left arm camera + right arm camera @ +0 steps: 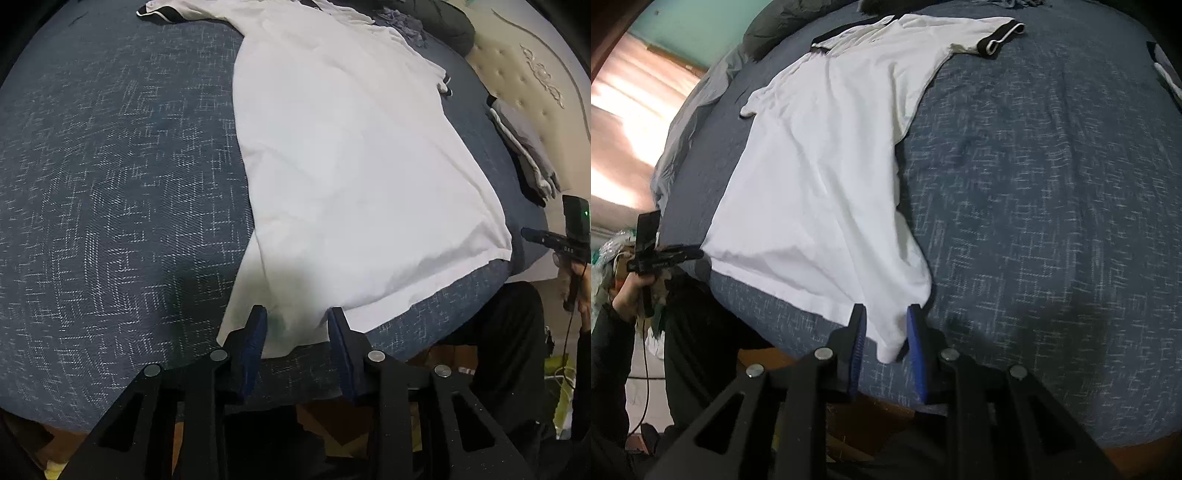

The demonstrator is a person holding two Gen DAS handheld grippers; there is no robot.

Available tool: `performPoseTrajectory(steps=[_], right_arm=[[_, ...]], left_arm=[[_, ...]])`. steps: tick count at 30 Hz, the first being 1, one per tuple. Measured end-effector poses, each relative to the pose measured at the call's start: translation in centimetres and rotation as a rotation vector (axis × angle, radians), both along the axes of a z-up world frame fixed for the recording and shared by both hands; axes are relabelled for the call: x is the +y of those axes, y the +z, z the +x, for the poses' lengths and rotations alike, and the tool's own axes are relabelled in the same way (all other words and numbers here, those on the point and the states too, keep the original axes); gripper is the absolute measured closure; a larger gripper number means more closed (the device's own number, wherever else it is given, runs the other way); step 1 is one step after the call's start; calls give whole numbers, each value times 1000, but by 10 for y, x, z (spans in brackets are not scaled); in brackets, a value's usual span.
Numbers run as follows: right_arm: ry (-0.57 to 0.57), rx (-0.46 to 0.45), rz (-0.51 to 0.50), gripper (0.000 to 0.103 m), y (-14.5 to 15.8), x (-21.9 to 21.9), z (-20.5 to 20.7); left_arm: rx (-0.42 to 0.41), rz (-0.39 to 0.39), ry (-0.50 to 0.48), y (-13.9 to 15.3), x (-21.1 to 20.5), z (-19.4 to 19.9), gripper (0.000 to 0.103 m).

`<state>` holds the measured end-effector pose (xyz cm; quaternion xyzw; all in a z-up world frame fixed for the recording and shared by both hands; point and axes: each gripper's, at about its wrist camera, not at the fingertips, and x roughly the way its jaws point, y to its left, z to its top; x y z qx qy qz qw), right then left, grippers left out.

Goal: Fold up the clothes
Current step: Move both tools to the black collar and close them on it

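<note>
White shirt [332, 166] lies flat on the blue bed [110, 184], collar far, hem near. Left tongs [297, 314] and right tongs [886, 312] each straddle 1 hem corner, jaws parted, cloth between them unpinched; placement suits lifting both corners together.

A white short-sleeved shirt [343, 155] lies spread flat on a dark blue bed [110, 184], hem toward the near edge, collar at the far end. The collar and sleeve cuffs are trimmed in black with a thin white stripe. One sleeve stretches out sideways; the other lies tucked close against the body. The fabric is mostly smooth, with shallow creases running lengthwise. At the near edge, both hem corners are slightly rumpled, and one pokes out toward the bed's edge.
</note>
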<state>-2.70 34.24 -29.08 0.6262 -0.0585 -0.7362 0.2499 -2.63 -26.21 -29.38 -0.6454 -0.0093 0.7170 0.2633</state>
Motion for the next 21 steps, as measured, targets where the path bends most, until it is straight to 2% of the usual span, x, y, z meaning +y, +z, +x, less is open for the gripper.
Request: performPoseTrajectory(steps=[4, 10, 13, 21], right_arm=[[-25, 20, -13, 75, 5, 4, -7], [-65, 88, -36, 75, 20, 0, -39], [-102, 136, -40, 74, 29, -4, -68], [-157, 193, -25, 67, 34, -28, -177]], left_arm=[[21, 25, 45, 19, -10, -13, 65], [80, 52, 114, 53, -24, -49, 65], [105, 65, 141, 69, -23, -77, 65], [136, 59, 160, 68, 21, -186, 63]])
